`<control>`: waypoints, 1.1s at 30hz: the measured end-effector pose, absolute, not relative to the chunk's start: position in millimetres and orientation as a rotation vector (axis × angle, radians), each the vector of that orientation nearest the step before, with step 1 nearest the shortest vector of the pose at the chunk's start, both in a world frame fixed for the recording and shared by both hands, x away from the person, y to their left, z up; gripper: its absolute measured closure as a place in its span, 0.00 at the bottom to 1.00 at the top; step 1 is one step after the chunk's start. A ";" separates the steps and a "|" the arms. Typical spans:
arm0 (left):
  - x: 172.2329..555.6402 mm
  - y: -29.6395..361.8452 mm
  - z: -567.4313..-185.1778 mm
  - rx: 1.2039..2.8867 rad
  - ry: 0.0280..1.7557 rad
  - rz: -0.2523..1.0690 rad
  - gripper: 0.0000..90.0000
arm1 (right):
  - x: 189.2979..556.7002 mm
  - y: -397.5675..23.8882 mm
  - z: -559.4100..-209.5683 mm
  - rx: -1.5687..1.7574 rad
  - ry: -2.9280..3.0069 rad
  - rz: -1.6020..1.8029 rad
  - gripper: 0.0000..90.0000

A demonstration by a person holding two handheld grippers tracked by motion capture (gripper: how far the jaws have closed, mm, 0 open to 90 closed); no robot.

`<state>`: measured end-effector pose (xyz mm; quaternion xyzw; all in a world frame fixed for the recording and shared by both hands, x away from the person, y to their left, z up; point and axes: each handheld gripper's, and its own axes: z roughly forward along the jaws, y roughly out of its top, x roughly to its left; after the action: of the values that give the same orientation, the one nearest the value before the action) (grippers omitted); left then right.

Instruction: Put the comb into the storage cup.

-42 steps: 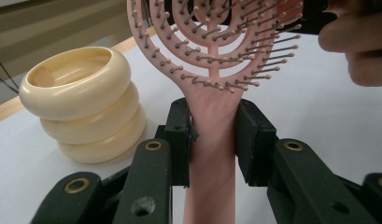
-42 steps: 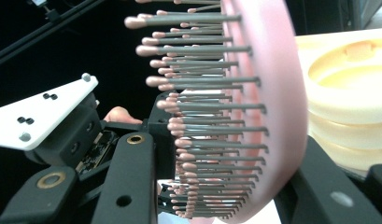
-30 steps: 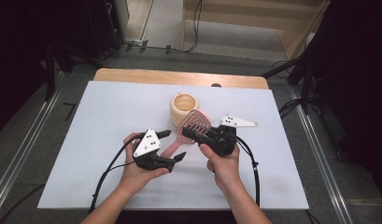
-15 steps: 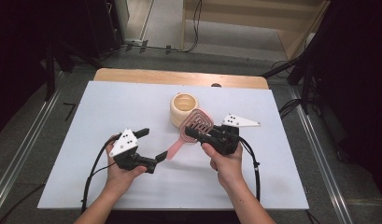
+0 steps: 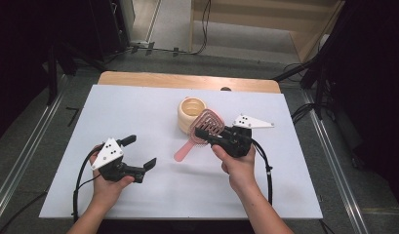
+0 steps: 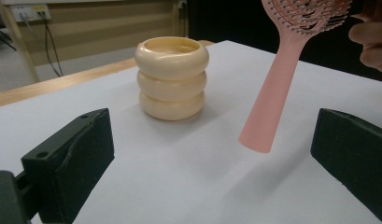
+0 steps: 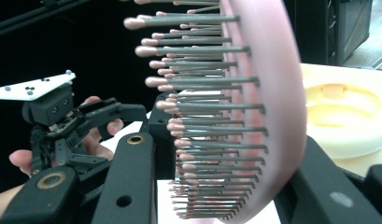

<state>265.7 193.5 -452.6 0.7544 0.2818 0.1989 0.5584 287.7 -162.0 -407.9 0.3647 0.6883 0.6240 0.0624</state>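
While the right gripper [image 5: 205,132] stays clenched on the pink hairbrush [image 5: 199,134] head, left gripper [image 5: 140,152] released, empty — brush could pivot, handle clipping the cream holder [image 5: 191,113].

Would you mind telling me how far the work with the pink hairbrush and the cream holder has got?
Done: the right gripper is shut on the pink hairbrush by its head, lifted off the table. In hand: the brush hangs beside the cream holder; the left gripper stands open and empty. Left, apparently: setting the brush into the holder.
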 end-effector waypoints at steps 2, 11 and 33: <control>264.8 197.7 -453.3 1.780 0.670 0.474 0.00 | 288.9 -161.9 -407.0 1.100 2.075 1.883 0.68; 261.2 215.8 -455.4 1.773 0.691 0.501 0.00 | 292.8 -162.9 -402.4 1.108 2.072 1.861 0.68; 252.2 256.0 -460.5 1.732 0.745 0.572 0.00 | 304.7 -166.8 -385.6 1.096 2.037 1.840 0.68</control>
<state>252.2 256.0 -460.5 0.7327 0.3150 0.2418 0.5527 304.7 -166.8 -385.6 0.3693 0.6862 0.6198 0.0929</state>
